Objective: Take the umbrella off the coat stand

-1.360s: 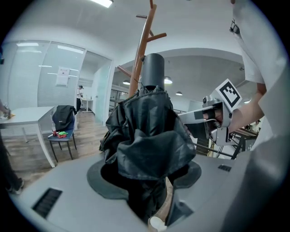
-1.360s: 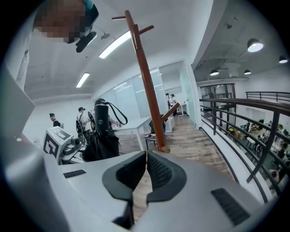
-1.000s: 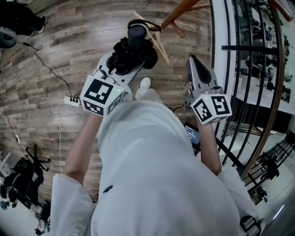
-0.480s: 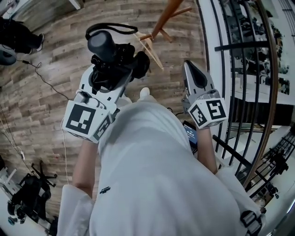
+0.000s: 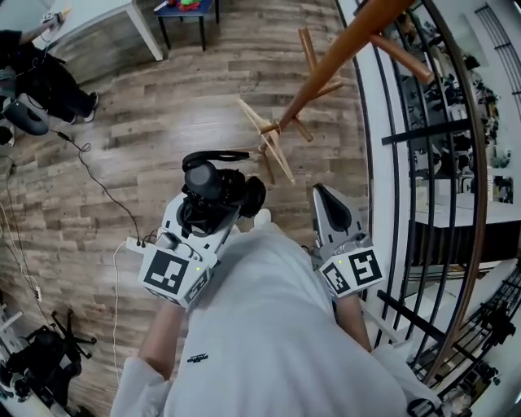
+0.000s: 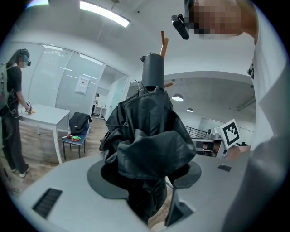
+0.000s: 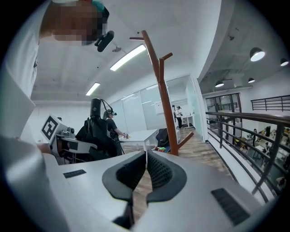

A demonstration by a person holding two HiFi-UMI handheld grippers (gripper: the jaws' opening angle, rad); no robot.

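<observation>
Well, the only markings I can make out are the black-and-white square patterns on the marker cube (image 5: 172, 275) of my left gripper (image 5: 213, 213) and on the other cube (image 5: 352, 273) of my right gripper (image 5: 330, 210). A sheet (image 6: 82, 84) on the glass wall is too small to read.

My left gripper is clamped on the black folded umbrella (image 5: 203, 177). Its bunched fabric fills the gap between the jaws, and its round handle and strap loop (image 5: 213, 155) stand above them. My right gripper has its jaws pressed together on nothing.

A second ago the umbrella overlapped a pale foot of the coat stand (image 5: 326, 77) at the top of the head view. Now it sits clear of the stand, below and to the left of its feet. More of the room has also come into sight since then: a white table (image 5: 106, 15) and a blue stool (image 5: 183, 8) with coloured bits on it.

Underfoot is a grey-brown plank floor (image 5: 163, 106) with a cable running to a white power strip (image 5: 134, 242). A black railing (image 5: 399, 163) with a wooden handrail curves along my right. Another person (image 6: 11, 113) stands at the table.
</observation>
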